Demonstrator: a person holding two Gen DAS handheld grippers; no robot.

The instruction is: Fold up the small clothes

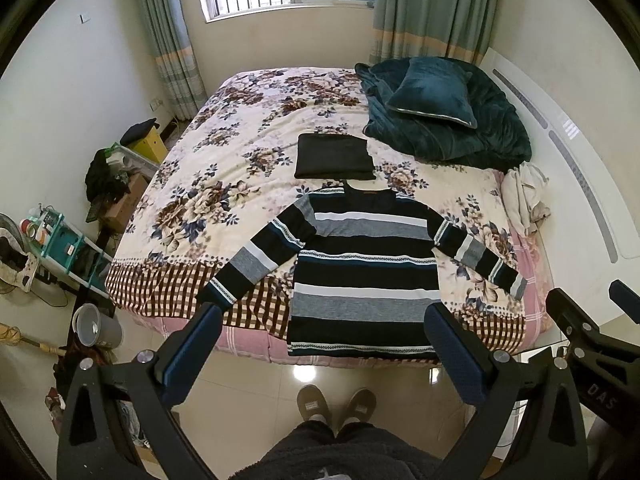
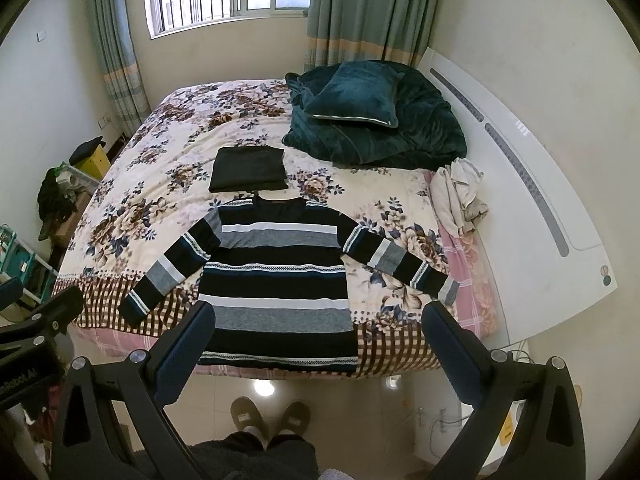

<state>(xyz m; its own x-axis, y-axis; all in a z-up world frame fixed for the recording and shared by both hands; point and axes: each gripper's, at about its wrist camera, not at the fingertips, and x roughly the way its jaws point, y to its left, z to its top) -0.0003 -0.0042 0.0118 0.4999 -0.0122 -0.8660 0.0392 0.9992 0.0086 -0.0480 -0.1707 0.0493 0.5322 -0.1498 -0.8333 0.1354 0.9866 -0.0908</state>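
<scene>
Both tools gaping, left tool, right tool; striped sweater flat on bed

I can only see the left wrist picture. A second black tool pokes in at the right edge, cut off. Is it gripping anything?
Observer: No. In its own view the right gripper is open: its fingers stand wide apart with nothing between them, and the striped sweater lies flat on the bed, untouched.
Visitor: And the white panel along the right of the bed? In my picture that tool hides where it ends.
Observer: The white panel ends in a rounded corner, and two small round marks sit there, one above the other.
</scene>
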